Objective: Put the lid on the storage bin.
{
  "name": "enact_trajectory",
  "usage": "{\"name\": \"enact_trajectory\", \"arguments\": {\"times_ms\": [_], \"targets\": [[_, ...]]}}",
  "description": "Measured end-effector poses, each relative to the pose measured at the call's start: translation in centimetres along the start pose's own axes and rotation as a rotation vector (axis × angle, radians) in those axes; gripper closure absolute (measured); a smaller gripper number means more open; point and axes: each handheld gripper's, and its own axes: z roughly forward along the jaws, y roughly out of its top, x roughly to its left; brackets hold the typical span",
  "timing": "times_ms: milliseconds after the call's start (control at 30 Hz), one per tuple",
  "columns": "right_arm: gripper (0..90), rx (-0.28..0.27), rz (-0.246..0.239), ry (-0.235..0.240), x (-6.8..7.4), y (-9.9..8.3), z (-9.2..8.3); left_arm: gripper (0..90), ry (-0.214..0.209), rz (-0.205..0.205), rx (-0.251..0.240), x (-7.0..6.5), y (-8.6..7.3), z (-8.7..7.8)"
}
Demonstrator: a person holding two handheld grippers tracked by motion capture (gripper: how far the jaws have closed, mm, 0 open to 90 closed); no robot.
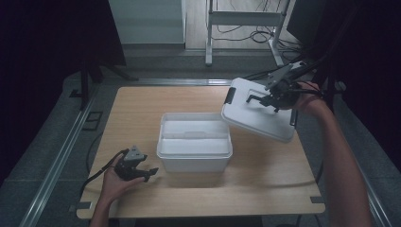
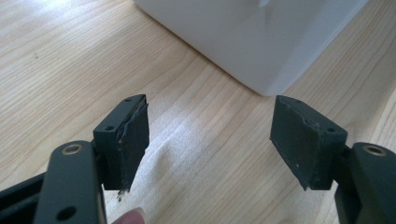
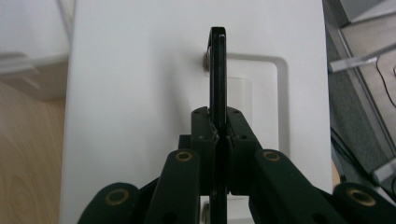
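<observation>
- The right gripper (image 3: 219,135) is pinching the thin black handle (image 3: 217,70) of the white lid (image 3: 140,93), its jaws closed flat on both faces of the handle
- Seen from the high view, that lid (image 1: 255,113) is hanging in the air, tilted, to the right of and just above the open white box (image 1: 194,142), well clear of the worktop (image 1: 142,104)
- The lid is looking like stiff moulded plastic, probably light, so the single pinch on the handle is likely carrying it without strain; the handle seems hinged at its ends, so the lid may be swinging or tipping under the gripper
- The smooth top is offering nothing else to grip, so the raised handle is looking like the best place to take hold, with the black side latch (image 1: 230,96) as a poorer alternative
- The left gripper (image 2: 210,135) is resting low on the worktop with its jaws spread wide and nothing between them, pointing at a lower corner of the box (image 2: 261,42)
- In the high view the left gripper (image 1: 137,168) is sitting near the box's front left corner, apart from it
- The box is looking rigid and hollow, likely sliding easily on the smooth wood if nudged
</observation>
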Motion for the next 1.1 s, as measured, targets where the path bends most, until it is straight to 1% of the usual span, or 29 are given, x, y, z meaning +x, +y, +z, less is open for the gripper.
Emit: {"name": "enact_trajectory", "arguments": {"times_ms": [100,200,300,333,400,433,500,767,800,867,933,1033,1100], "targets": [[83.8,-0.013,-0.032,0.016,0.9,1.7,0.1,28.5,-0.005,0.006,-0.001,0.0,0.2,0.2],[83.8,-0.031,-0.048,0.032,1.8,3.5,0.7,28.4,-0.013,0.013,0.001,0.1,0.4,0.3],[83.8,-0.05,-0.075,0.058,2.9,5.3,1.5,28.4,-0.016,0.025,0.003,0.0,0.6,0.5],[83.8,-0.054,-0.083,0.068,3.3,5.9,1.8,28.4,-0.023,0.02,-0.001,0.1,0.7,0.5],[83.8,-0.055,-0.103,0.084,4.1,7.1,2.4,28.4,-0.021,0.021,0.002,0.1,0.7,0.6],[83.8,-0.065,-0.116,0.091,4.4,7.6,2.7,28.4,-0.02,0.022,0.004,0.2,0.7,0.6],[83.8,-0.078,-0.124,0.115,5.0,8.5,3.3,28.4,-0.021,0.021,0.001,0.2,0.7,0.6],[83.8,-0.096,-0.171,0.167,6.8,10.7,5.5,28.4,-0.022,0.02,0.007,0.2,0.7,0.6],[83.8,-0.095,-0.168,0.169,7.0,10.9,5.6,28.4,-0.022,0.02,0.009,0.2,0.7,0.6],[83.8,-0.11,-0.169,0.179,7.4,11.2,6.0,28.4,-0.022,0.019,0.01,0.1,0.7,0.7],[83.8,-0.107,-0.172,0.183,7.6,11.4,6.1,28.4,-0.023,0.019,0.009,0.1,0.7,0.7],[83.8,-0.103,-0.197,0.199,8.3,12.3,6.6,28.4,-0.025,0.019,0.01,0.1,0.7,0.7],[83.8,-0.098,-0.208,0.2,8.7,12.8,6.9,28.5,-0.025,0.023,0.013,0.1,0.7,0.7]]}}
